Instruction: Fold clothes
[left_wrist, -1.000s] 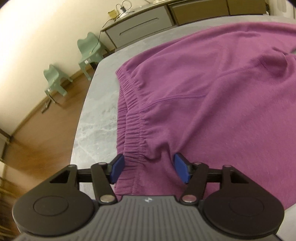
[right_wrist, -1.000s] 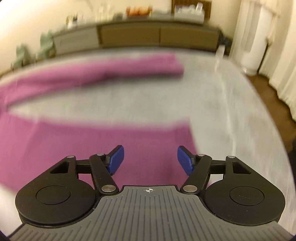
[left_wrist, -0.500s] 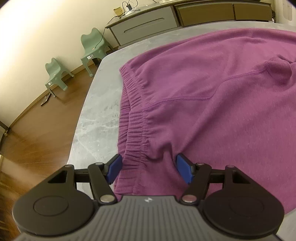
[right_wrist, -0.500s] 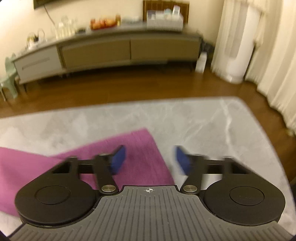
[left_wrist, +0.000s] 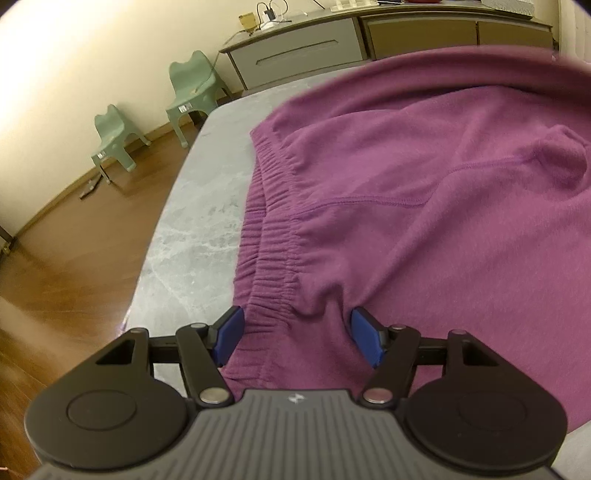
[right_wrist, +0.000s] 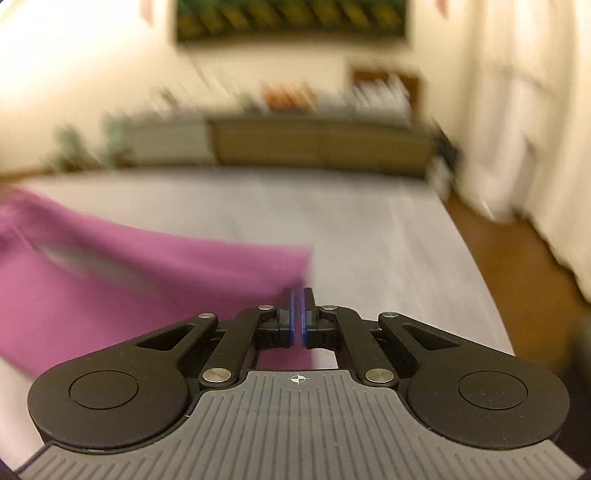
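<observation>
The purple trousers (left_wrist: 424, 206) are being laid out on the grey marble table (left_wrist: 199, 229), with the gathered waistband (left_wrist: 269, 266) lying near the table's left edge and one leg (right_wrist: 155, 280) reaching across the surface in the right wrist view. The left gripper (left_wrist: 295, 341) is being held over the near corner of the waistband; its jaws are being closed at this moment, with the bunched fabric standing between the blue pads (left_wrist: 364, 341), though no firm clamping is being shown yet. The right gripper (right_wrist: 296, 321) is being held with its jaws together just beside the leg's end; the view is blurred by motion, so it appears that cloth is being pinched there, but this cannot be confirmed. A fold of fabric is being raised along the far side of the garment in the left wrist view. Judged from this, the task is being carried out at an early stage: the first lengthwise fold is being started, while the remaining folds and final squaring are being left outstanding.
</observation>
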